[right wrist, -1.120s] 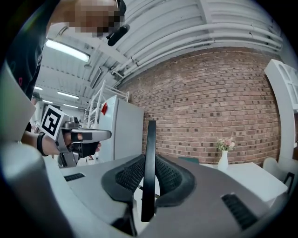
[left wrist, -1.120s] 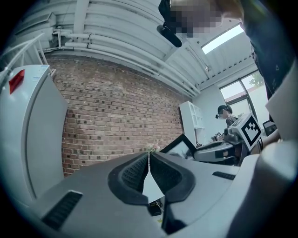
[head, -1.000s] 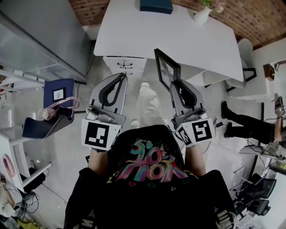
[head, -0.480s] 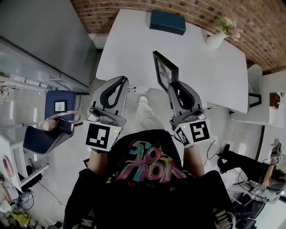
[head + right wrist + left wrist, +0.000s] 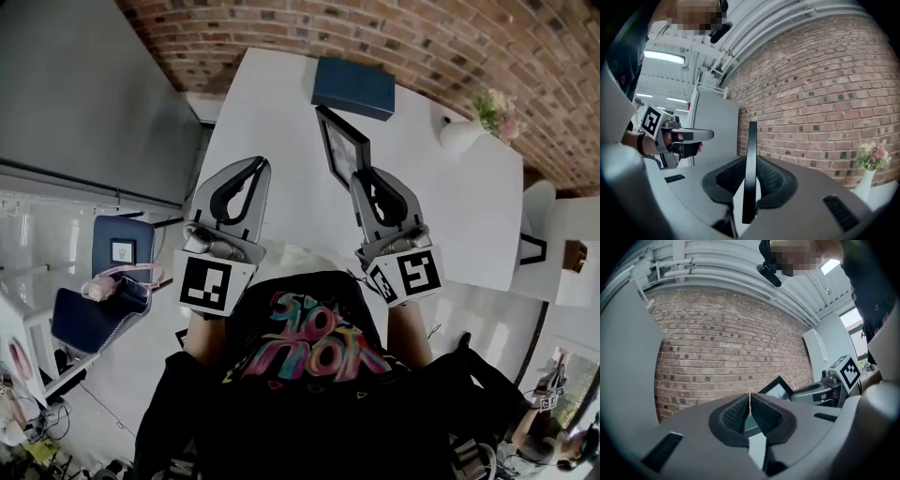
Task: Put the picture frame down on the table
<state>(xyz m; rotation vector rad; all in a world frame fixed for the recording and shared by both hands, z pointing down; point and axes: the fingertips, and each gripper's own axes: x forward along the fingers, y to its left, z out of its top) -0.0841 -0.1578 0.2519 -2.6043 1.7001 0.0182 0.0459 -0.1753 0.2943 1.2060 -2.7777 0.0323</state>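
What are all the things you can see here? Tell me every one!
table: one, white, by the brick wall
box: one, dark blue, on the table's far edge
vase: one, white with pink flowers, table's right end
picture frame: one, black, upright over the table
chair: one, blue, floor at left
left gripper: one, grey, shut and empty
right gripper: one, grey, clamped on the picture frame
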